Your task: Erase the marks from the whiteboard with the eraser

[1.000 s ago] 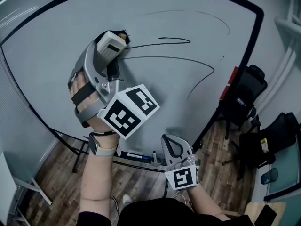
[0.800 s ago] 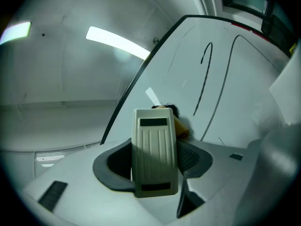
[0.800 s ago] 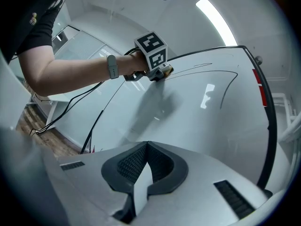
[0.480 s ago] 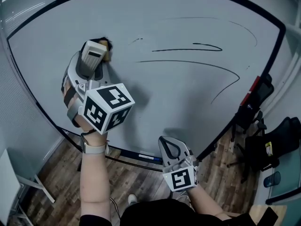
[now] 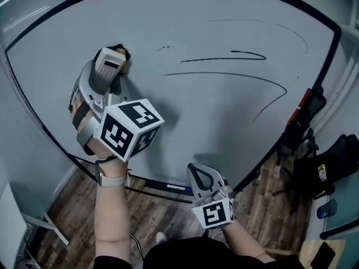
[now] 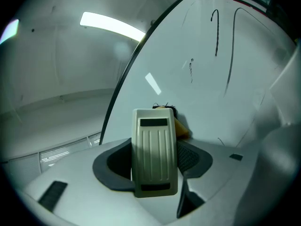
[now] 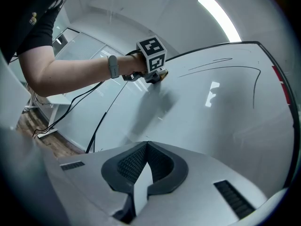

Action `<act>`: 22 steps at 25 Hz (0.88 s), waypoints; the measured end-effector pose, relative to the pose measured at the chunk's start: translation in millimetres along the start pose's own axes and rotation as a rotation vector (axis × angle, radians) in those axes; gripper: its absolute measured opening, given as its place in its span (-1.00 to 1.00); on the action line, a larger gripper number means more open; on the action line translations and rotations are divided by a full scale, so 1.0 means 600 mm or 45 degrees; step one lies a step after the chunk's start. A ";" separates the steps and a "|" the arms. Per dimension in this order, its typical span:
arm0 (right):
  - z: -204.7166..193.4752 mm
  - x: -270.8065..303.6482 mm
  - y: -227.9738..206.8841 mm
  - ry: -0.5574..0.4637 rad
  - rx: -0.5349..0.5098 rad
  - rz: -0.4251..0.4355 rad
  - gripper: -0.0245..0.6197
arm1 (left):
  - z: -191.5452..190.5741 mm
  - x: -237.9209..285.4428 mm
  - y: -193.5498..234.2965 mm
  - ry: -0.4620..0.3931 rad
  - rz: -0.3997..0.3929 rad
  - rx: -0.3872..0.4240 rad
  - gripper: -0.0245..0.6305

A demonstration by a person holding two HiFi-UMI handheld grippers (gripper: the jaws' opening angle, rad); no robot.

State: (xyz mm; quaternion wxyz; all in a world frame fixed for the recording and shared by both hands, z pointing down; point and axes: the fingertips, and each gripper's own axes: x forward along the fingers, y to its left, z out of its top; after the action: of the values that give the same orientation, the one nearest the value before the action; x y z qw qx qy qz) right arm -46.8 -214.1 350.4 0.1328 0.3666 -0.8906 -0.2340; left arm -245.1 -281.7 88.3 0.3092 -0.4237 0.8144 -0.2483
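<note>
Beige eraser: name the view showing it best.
The left gripper view: the beige ribbed plastic eraser fills the centre, clamped between the jaws. The head view shows its back; the right gripper view, only a distant speck.

We see a large white whiteboard with a thin black frame standing on a brown wood-plank floor. Black marker lines cross the board's upper right part, and a long curved black stroke runs just below them. A small tan-and-black eraser touches the board at upper left, apart from those lines. Along the board's lower edge, a narrow dark ledge carries a blue marker-like thing, too small for us to tell further. Black office chairs stand on the floor at the right.
</note>
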 end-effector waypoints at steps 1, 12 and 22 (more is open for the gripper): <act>-0.004 -0.006 -0.005 0.001 0.007 -0.007 -0.84 | 0.011 -0.005 -0.001 -0.007 0.004 0.008 -0.13; -0.068 -0.112 -0.100 0.010 0.054 -0.093 -0.84 | 0.160 -0.064 -0.056 -0.016 0.125 0.224 -0.13; -0.128 -0.218 -0.176 0.039 0.037 -0.160 -0.84 | 0.312 -0.152 -0.145 -0.135 0.120 0.264 -0.13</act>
State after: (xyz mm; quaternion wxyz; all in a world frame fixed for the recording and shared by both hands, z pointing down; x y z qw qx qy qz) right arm 138.1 -211.1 353.3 0.1261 0.4273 -0.8669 -0.2234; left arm -23.8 -276.3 44.7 0.4053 -0.3633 0.7857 -0.2937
